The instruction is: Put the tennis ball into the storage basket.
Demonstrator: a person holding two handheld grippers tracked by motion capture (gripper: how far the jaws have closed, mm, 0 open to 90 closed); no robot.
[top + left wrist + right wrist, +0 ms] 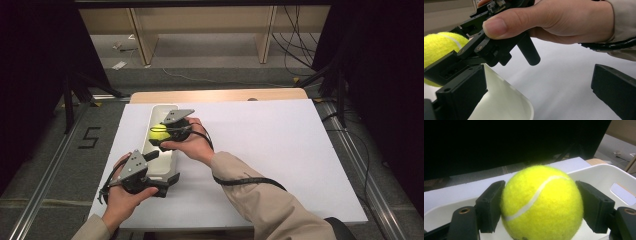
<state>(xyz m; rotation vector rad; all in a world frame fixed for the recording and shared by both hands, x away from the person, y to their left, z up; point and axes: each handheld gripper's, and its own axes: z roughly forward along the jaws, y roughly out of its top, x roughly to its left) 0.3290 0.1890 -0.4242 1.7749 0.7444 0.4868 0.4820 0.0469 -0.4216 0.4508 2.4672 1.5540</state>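
— At the bottom left of the high view, what was nearest?

— The left hand point(120, 197) held the left gripper point(161, 172) at the near end of a long white tray point(161, 165). In the left gripper view its jaws stood wide apart, with nothing between them; one jaw overlapped the tray's rim and the other was over the bare white table top point(280, 150).

— And just beyond that?

— The right hand point(192, 145) reached across from lower right, sleeve point(265, 200) and black cable point(245, 181) trailing behind, and held the right gripper point(159, 135) over the middle of the tray. Its jaws were closed onto a yellow tennis ball point(159, 133); the right gripper view showed a pad pressed against each side of the ball point(541, 202), the white seam curving across it, the tray wall point(599, 173) behind.

— Anything in the way?

— From the left gripper view, the right hand's thumb point(506, 23) and the gripper body hid most of the ball point(441, 50).

— Farther off?

— A strip of wooden table edge point(220, 95) beyond the white top, pale wooden legs point(142, 42) and loose cables point(300, 50) at the upper right, dark curtains at both sides.

— Any writing?

— A black "5" point(89, 137) marked on the floor at middle left.
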